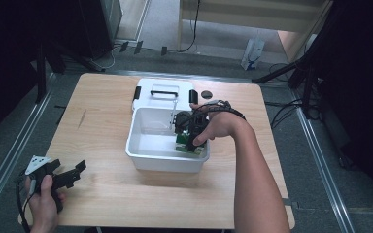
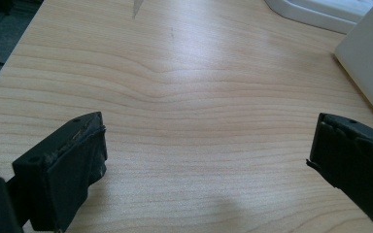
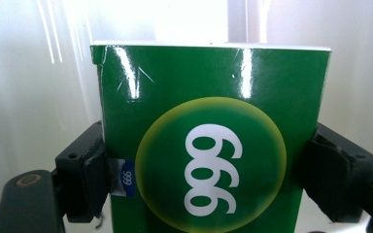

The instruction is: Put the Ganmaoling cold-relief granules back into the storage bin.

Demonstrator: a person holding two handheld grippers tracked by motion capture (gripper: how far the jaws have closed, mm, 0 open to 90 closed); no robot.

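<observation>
Inside the white bin (image 1: 141, 155) beside its lid (image 1: 162, 92), the right gripper (image 1: 190, 141) clamps a green box (image 3: 213, 145); the left gripper (image 1: 75, 172) gapes empty.

"What do the tools look like from your end?"

"I see the left gripper (image 1: 70, 175) as matt black, with a grey three-cornered plate (image 1: 35, 163) on top and a black cable (image 1: 19, 204) trailing off its back. Up close, its fingers (image 2: 65, 170) are blocky, wrapped in black tape (frayed along the edges), with small round holes in the top faces."

"And the other?"

"I see the right gripper (image 1: 191, 138) as black too, with black cables (image 1: 218, 108) looped over the back of the hand. Its fingers (image 3: 85, 170) carry the same worn black padding, a screw hole in each, and a rounded black part with a brass-coloured ring (image 3: 29, 180) sits at the lower left. Both arms are bare, no sleeves."
</observation>
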